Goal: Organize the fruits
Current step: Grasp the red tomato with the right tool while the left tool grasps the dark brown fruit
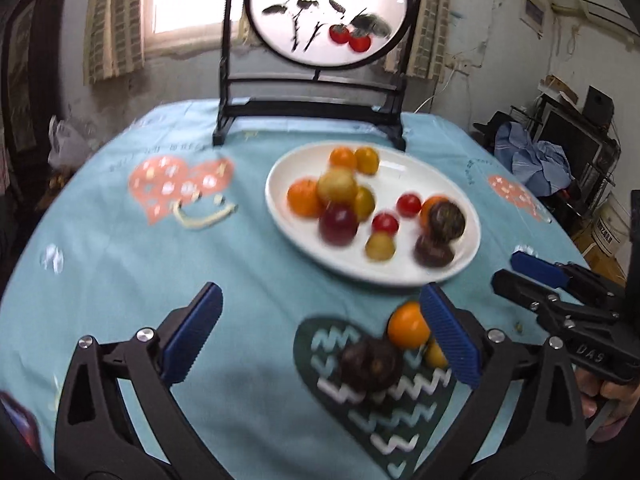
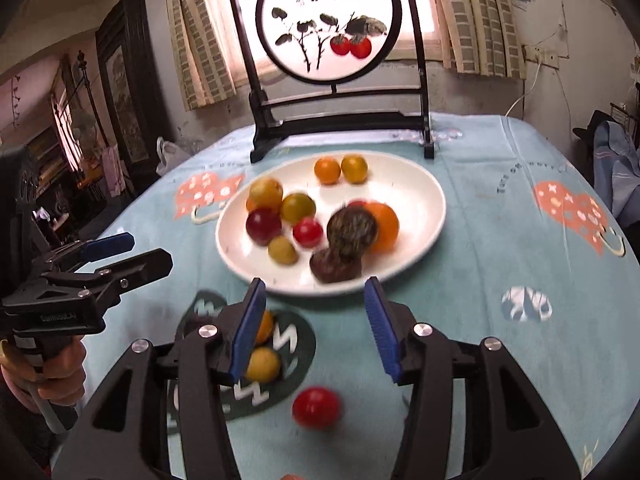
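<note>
A white oval plate (image 1: 404,270) (image 2: 420,184) holds several small fruits: orange, yellow, red and dark ones. On the cloth in front of it lie an orange fruit (image 1: 408,326) (image 2: 265,326), a dark fruit (image 1: 370,364), a small yellow fruit (image 1: 434,354) (image 2: 262,364) and a red fruit (image 2: 316,407). My left gripper (image 1: 320,336) is open and empty, its right finger beside the orange fruit. My right gripper (image 2: 316,330) is open and empty, above the red fruit. Each gripper shows in the other's view: the right (image 1: 524,272), the left (image 2: 132,252).
A blue tablecloth (image 1: 120,280) with heart patterns covers the round table. A black stand with a round painted screen (image 1: 328,12) (image 2: 328,20) stands behind the plate. A dark green heart patch (image 1: 380,412) lies under the loose fruits. Clutter sits at the right, beyond the table.
</note>
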{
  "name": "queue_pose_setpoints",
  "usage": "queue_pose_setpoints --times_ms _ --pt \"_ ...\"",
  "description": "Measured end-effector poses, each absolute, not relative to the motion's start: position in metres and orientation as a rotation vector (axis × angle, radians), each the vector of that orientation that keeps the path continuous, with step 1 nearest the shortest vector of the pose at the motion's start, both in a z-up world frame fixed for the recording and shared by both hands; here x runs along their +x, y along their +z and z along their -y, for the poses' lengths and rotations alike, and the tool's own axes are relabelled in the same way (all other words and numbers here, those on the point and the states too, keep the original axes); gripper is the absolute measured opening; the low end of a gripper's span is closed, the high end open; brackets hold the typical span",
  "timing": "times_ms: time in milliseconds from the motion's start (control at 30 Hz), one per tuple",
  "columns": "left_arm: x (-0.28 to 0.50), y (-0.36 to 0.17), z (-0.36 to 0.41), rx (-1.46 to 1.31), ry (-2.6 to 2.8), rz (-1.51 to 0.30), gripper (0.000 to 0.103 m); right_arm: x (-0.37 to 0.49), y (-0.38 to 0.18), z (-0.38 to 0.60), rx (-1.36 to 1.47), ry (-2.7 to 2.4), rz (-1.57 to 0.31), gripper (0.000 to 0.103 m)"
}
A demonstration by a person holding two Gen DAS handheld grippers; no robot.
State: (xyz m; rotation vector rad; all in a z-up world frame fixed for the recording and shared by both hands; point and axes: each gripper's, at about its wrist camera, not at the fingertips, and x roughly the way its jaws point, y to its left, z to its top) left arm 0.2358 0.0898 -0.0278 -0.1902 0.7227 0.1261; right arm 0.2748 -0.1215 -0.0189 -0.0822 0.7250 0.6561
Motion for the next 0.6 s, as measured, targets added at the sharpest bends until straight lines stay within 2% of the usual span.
queue_pose_setpoints --times_ms 100,300,600 --pt "0.232 -0.041 -0.094 -0.209 0.133 -0.784 0.101 0.263 -0.028 0.118 -0.143 0.642 -0.746 0.053" --pt "0.224 -0.033 -0.092 -0.128 0.220 -0.732 0.101 0.252 -0.039 0.118 -0.176 0.655 -0.797 0.053" --pt "0.225 -0.034 -0.095 -0.164 0.200 -0.773 0.101 0.252 -0.047 0.116 -0.194 0.663 -0.847 0.053"
